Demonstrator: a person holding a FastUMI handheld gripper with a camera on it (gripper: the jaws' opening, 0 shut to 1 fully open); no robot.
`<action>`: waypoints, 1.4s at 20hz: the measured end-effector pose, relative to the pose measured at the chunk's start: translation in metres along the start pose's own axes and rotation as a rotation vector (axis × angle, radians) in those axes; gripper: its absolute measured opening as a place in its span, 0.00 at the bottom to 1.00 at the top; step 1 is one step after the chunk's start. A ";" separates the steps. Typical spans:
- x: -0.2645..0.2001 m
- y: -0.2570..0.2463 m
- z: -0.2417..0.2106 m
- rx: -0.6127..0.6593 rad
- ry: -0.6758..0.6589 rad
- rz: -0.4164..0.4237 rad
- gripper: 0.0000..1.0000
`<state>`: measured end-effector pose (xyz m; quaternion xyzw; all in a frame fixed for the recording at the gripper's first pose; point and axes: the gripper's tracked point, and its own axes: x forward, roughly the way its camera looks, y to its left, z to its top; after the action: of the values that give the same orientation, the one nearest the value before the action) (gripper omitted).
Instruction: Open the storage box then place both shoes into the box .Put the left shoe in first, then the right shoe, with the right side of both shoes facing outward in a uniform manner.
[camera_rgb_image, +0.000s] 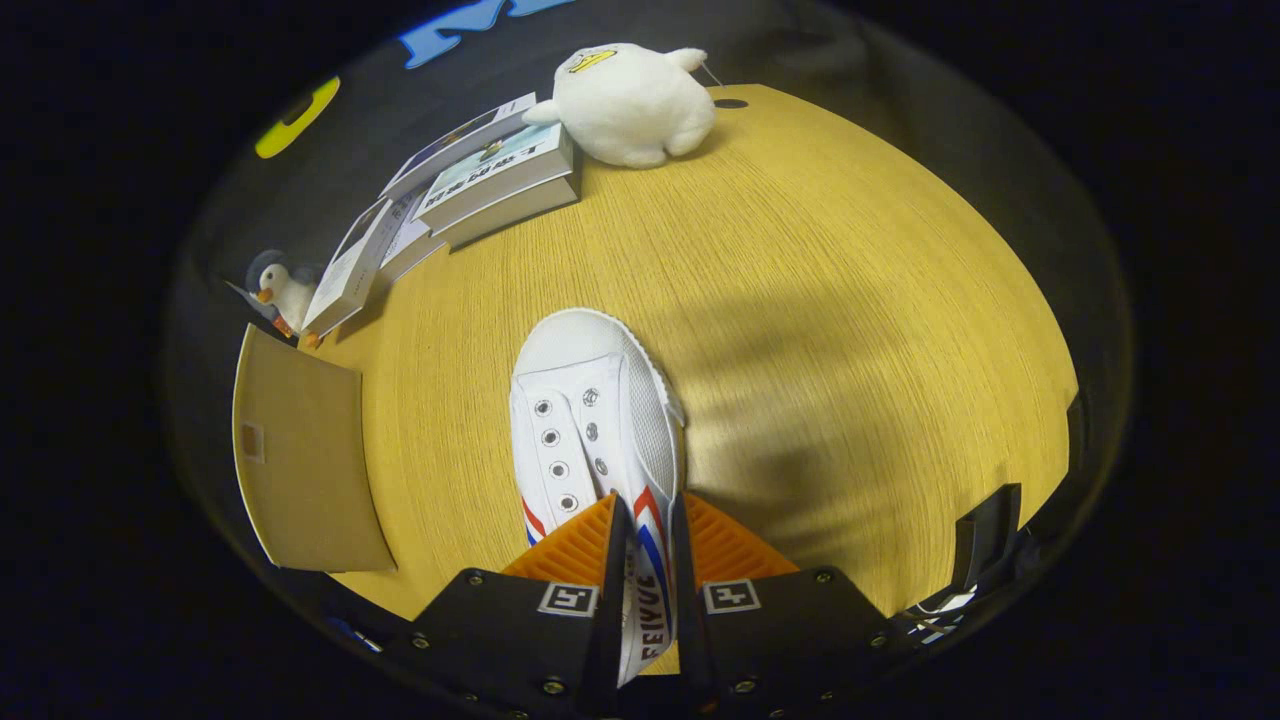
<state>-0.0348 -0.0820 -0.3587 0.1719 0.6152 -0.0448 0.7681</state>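
A white canvas shoe with red and blue side stripes points away from me, its toe out over the wooden table. My gripper is shut on the shoe's right side wall near the heel, one finger inside the opening and one outside. The shoe looks lifted a little above the table. A brown cardboard storage box sits to the left of the shoe, showing a flat closed face.
Stacked books lie at the far left of the table. A white plush toy sits beyond them at the far edge. A small penguin figure stands behind the box. A dark fixture is at the near right edge.
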 end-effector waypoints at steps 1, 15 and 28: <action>-0.002 -0.005 0.007 0.017 -0.027 -0.023 0.24; -0.062 0.064 0.007 0.116 -0.037 0.178 0.03; -0.121 0.181 0.025 0.032 -0.088 0.282 0.03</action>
<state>0.0104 0.0623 -0.2001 0.2668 0.5501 0.0464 0.7900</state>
